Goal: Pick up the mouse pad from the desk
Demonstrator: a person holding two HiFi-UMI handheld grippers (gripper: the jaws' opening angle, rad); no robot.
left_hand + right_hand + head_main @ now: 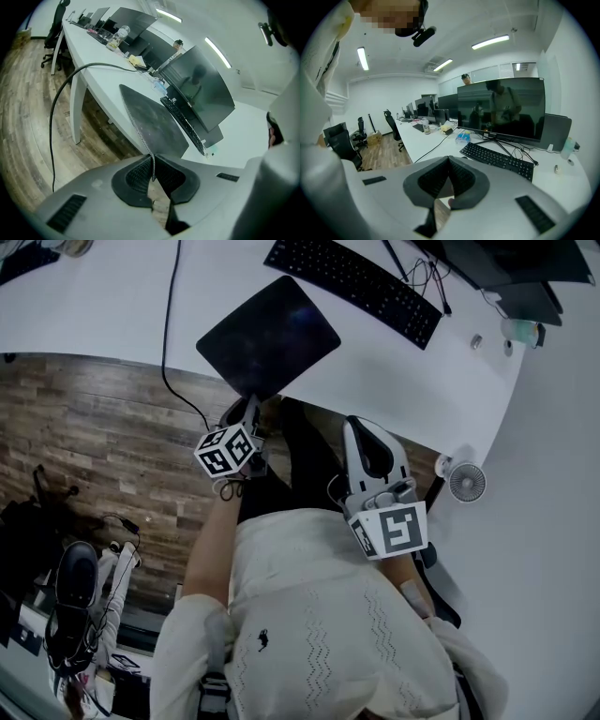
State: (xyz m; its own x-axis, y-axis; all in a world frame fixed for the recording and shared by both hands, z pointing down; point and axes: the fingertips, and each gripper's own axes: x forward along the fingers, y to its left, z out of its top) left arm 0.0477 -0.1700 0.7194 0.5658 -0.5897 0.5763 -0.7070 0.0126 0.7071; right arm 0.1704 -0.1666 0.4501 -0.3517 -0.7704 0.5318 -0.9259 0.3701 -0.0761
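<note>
Along its near edge the white desk (pixel 112 315) curves round in front of the person, and the bulky things sit well back from that edge: the dark monitor (pixel 501 108) towards the far side, the black keyboard (pixel 352 287) just before it. Nearer lies the mouse pad (pixel 267 334), a dark rounded square turned diamond-wise, close beside the keyboard's left end, with one corner reaching the desk's near edge and seemingly a little past it.

That corner looks like the reason for the grip chosen. A thin, flat sheet offers little to pinch from above, but a corner at the edge can be taken on both faces at once. The left gripper (pixel 251 407) is clamped on exactly that corner — in its own view the pad's thin woven edge runs straight up between the two ribbed pads (pixel 136 176). Most of the sheet appears to rest on the desk, so I judge the lift itself not yet made.

The right gripper (pixel 359 423) hangs off the near edge further right, jaws together on nothing — apparently out of the way, since one grip should suffice for so light a thing.
</note>
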